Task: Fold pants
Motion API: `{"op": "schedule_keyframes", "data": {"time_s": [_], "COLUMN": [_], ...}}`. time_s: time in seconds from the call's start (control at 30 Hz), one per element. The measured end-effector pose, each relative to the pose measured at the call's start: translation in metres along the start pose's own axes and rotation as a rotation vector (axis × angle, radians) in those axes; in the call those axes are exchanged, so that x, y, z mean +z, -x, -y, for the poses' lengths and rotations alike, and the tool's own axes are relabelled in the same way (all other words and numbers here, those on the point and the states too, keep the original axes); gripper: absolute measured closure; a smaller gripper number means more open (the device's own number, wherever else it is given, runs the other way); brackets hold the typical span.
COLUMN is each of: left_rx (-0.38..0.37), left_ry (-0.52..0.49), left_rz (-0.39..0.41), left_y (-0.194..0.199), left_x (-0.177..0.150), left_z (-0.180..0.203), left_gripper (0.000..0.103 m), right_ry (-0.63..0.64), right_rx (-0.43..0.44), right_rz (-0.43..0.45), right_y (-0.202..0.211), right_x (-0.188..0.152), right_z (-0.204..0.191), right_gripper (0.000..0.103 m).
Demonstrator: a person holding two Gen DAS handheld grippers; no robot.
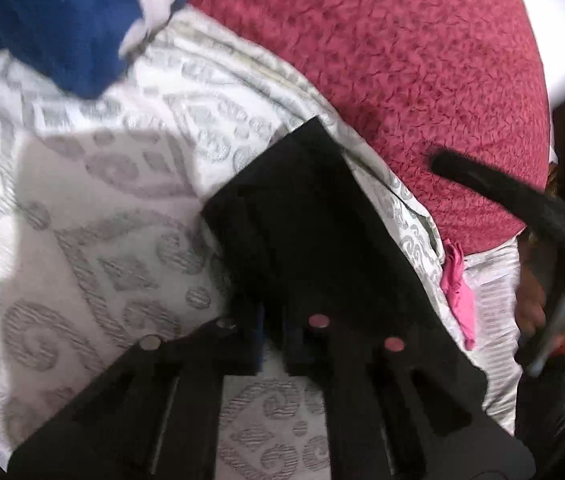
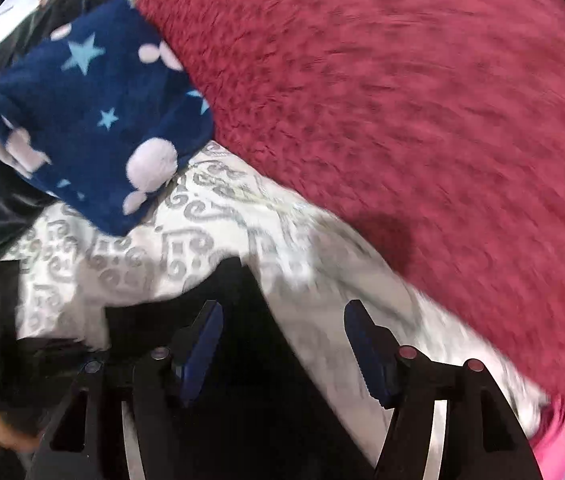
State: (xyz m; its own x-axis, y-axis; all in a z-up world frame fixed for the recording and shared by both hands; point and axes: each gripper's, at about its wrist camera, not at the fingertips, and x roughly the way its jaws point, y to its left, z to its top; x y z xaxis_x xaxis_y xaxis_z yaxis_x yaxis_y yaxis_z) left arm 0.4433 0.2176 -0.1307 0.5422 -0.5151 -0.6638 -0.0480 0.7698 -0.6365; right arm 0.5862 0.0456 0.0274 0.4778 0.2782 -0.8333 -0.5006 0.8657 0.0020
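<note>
Both fisheye views are evenly lit but smeared by motion blur, worst across the fuzzy crimson blanket (image 2: 422, 120). Soft shadows fall on the white grey-patterned bedcover (image 1: 94, 208) ahead-left of the left claw; edges curve into black vignette.

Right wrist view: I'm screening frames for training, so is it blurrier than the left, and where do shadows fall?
Right wrist view: heavy motion smear across the red blanket. Left wrist view: milder blur, with a grey shadow on the patterned bedspread beside the black pants.
</note>
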Motion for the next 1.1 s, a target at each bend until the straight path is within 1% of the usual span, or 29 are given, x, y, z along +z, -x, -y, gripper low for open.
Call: {"op": "schedule_keyframes", "data": {"time_s": [0.07, 0.13, 0.17, 0.23, 0.27, 0.3, 0.37, 0.4, 0.43, 0.5, 0.57, 0.6, 0.63, 0.67, 0.7, 0.73, 0.77, 0.8, 0.83, 0.9, 0.97, 1.0, 1.07, 1.1], "left_rx": [-0.037, -0.028, -0.020, -0.010, -0.004, 0.001, -0.013, -0.018, -0.011, 0.009, 0.016, 0.032, 0.045, 0.056, 0.055, 0.070, 0.095, 0.129, 0.161, 0.192, 0.184, 0.178, 0.174, 0.175], "left_ry": [0.003, -0.017, -0.026, -0.010, 0.006, 0.028, 0.033, 0.020, 0.004, -0.031, -0.034, -0.027, -0.016, -0.001, 0.011, 0.001, -0.019, -0.050, -0.080, -0.103, -0.108, -0.124, -0.163, -0.202], "left_rz": [0.023, 0.030, 0.028, 0.012, 0.001, -0.017, -0.015, -0.011, -0.007, -0.003, -0.003, 0.000, -0.001, 0.000, 0.000, 0.005, 0.012, 0.021, 0.032, 0.041, 0.049, 0.057, 0.063, 0.064], "left_y": [0.006, 0.007, 0.006, 0.004, 0.002, 0.000, 0.001, 0.000, -0.001, -0.003, -0.005, -0.005, -0.005, -0.005, -0.004, -0.003, -0.001, 0.001, 0.002, 0.006, 0.011, 0.016, 0.019, 0.020], "left_x": [-0.001, -0.002, -0.002, -0.003, -0.001, -0.001, -0.001, -0.001, -0.002, -0.003, -0.002, -0.001, -0.001, 0.000, 0.000, 0.000, -0.002, -0.004, -0.006, -0.008, -0.007, -0.007, -0.007, -0.008], "left_z": [0.000, 0.004, 0.006, 0.004, 0.002, -0.001, -0.002, 0.001, 0.004, 0.010, 0.011, 0.010, 0.008, 0.004, 0.003, 0.006, 0.010, 0.017, 0.026, 0.038, 0.050, 0.061, 0.080, 0.096], "left_gripper": [0.097, 0.097, 0.097, 0.096, 0.094, 0.087, 0.081, 0.075, 0.072, 0.069, 0.069, 0.078, 0.092, 0.094, 0.096, 0.097, 0.097, 0.098, 0.098, 0.099, 0.099, 0.099, 0.099, 0.099], "right_ry": [-0.058, -0.118, -0.157, -0.245, -0.302, -0.358, -0.428, -0.437, -0.407, -0.357, -0.359, -0.370, -0.384, -0.396, -0.421, -0.452, -0.478, -0.509, -0.522, -0.546, -0.572, -0.586, -0.595, -0.595], "right_rx": [0.030, 0.057, 0.057, 0.075, 0.089, 0.081, 0.036, 0.023, -0.001, -0.055, -0.076, -0.073, -0.062, -0.050, -0.033, -0.015, 0.003, 0.028, 0.032, 0.022, 0.017, 0.011, -0.020, -0.054], "right_rz": [-0.020, -0.043, -0.083, -0.136, -0.173, -0.230, -0.322, -0.309, -0.240, -0.227, -0.205, -0.194, -0.185, -0.176, -0.170, -0.168, -0.160, -0.128, -0.106, -0.073, -0.070, -0.075, -0.088, -0.093], "right_y": [0.025, 0.046, 0.053, 0.059, 0.058, 0.053, 0.037, 0.035, 0.041, 0.040, 0.039, 0.039, 0.040, 0.041, 0.045, 0.052, 0.061, 0.077, 0.087, 0.114, 0.127, 0.133, 0.138, 0.141], "right_x": [-0.027, -0.069, -0.098, -0.142, -0.167, -0.193, -0.228, -0.239, -0.241, -0.240, -0.240, -0.240, -0.241, -0.243, -0.246, -0.251, -0.255, -0.264, -0.271, -0.293, -0.311, -0.323, -0.335, -0.340], "right_z": [0.009, 0.014, 0.018, 0.031, 0.038, 0.043, 0.049, 0.049, 0.043, 0.030, 0.024, 0.024, 0.026, 0.028, 0.032, 0.036, 0.041, 0.047, 0.051, 0.060, 0.070, 0.075, 0.081, 0.080], "right_gripper": [0.038, 0.038, 0.038, 0.038, 0.038, 0.038, 0.038, 0.038, 0.036, 0.033, 0.028, 0.027, 0.027, 0.027, 0.027, 0.027, 0.027, 0.027, 0.027, 0.027, 0.027, 0.027, 0.027, 0.027]}}
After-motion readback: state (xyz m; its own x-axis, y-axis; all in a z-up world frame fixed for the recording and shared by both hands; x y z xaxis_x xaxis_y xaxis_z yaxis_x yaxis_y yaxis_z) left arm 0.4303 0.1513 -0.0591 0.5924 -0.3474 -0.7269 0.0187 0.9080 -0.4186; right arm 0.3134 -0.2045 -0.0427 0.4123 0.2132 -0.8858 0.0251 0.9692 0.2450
